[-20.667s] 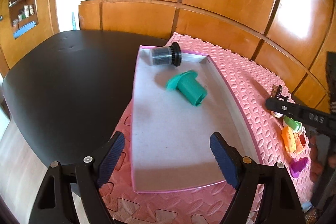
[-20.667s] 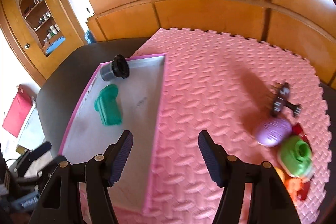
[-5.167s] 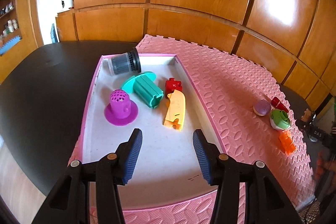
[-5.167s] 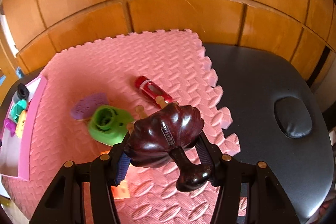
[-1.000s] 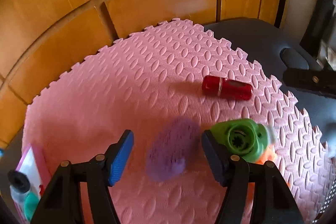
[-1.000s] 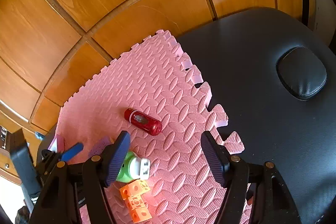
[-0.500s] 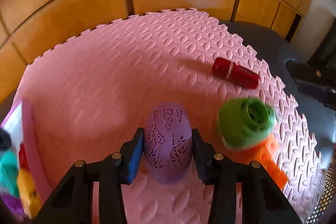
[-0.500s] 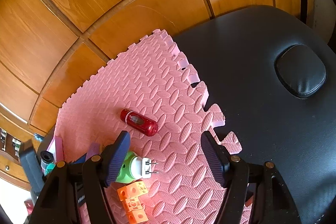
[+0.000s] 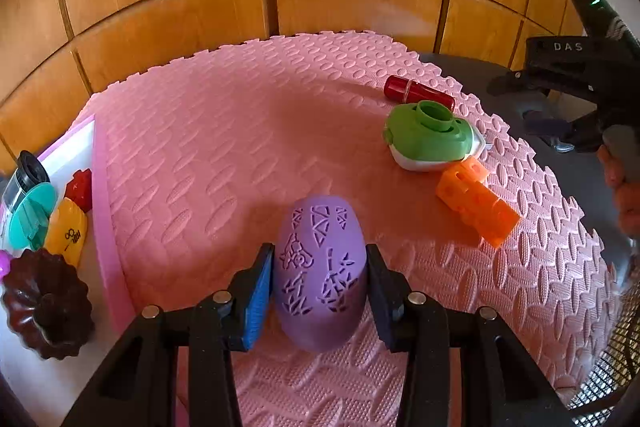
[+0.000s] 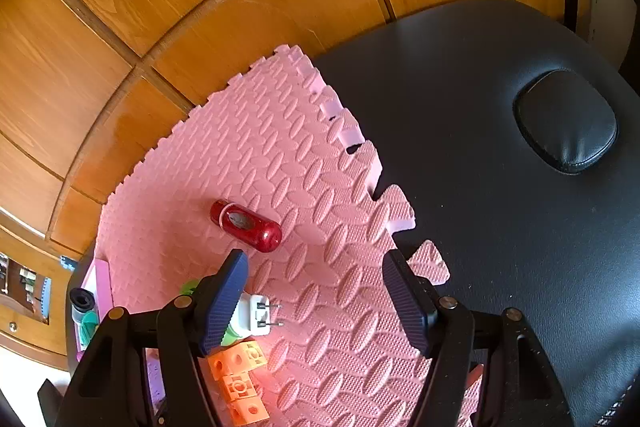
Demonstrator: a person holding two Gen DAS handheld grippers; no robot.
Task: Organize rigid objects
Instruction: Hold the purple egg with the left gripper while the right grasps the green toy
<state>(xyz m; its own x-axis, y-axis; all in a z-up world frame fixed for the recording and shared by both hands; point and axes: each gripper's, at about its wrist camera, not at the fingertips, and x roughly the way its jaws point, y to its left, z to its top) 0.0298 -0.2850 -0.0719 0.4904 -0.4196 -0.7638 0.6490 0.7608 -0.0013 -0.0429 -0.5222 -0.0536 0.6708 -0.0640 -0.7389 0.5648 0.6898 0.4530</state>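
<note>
Honey-coloured wood panelling curves behind a black padded table, where a pink foam mat (image 9: 240, 131) of interlocking tiles serves as the sorting ground. At its left edge a white, pink-rimmed tray (image 9: 105, 187) already holds a dark brown fluted mould (image 9: 44, 303), a yellow piece (image 9: 68, 231), a red block (image 9: 80, 183), a teal part (image 9: 28, 215) and a black-capped cylinder (image 9: 26, 171).

The left gripper (image 9: 320, 287), whose jaws have just been closing, now clamps a purple oval scrubber (image 9: 322, 267) from both sides, the scrubber lying low over the mat near its front edge, well apart from the tray. The right gripper (image 10: 316, 303) hangs with its jaws wide and nothing between them, over bare mat near the table's dark surface.

Left to sort on the mat are a red capsule-shaped case (image 10: 246, 225), a green-and-white plug-in device (image 9: 430, 137) and an orange chain of cubes (image 9: 476, 203) touching it.

The risk from here looks to be the grip itself: the pads bear on a smooth, rounded shell, so a quick swing toward the tray could squeeze the scrubber forward and out of the jaws. A drop made too soon would catch the tray's raised rim or knock the mould.
</note>
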